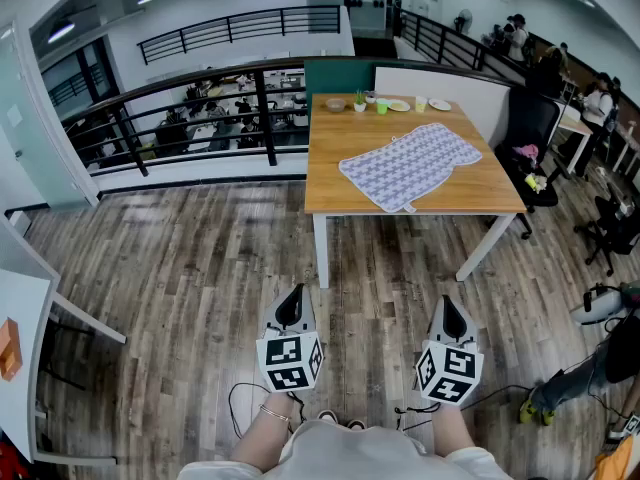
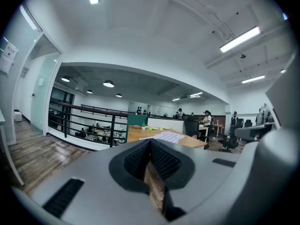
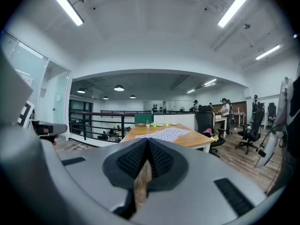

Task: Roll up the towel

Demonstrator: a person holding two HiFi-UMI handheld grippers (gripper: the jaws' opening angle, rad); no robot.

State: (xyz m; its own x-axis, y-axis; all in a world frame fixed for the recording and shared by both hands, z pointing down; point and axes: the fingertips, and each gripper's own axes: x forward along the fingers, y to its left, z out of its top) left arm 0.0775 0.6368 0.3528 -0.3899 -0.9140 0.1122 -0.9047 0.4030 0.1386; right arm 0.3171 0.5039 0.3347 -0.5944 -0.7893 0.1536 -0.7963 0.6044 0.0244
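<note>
Your left gripper [image 1: 291,306] and right gripper [image 1: 449,317], both clenched empty, hang well short of the towel [image 1: 410,164] lying flat on the table [image 1: 335,168].

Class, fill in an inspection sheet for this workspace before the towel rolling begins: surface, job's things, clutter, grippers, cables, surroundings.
Surface: wooden table, mostly bare.
Job's things: patterned towel, spread flat on the table, not rolled.
Clutter: small dishes, green cup and potted plant along the table's far edge.
Grippers: left hand-held gripper and right hand-held gripper both shut, empty, over the wood floor, short of the table.
Cables: black cable on the floor by the person's feet.
Surroundings: black railing, office chair, people at desks.
</note>
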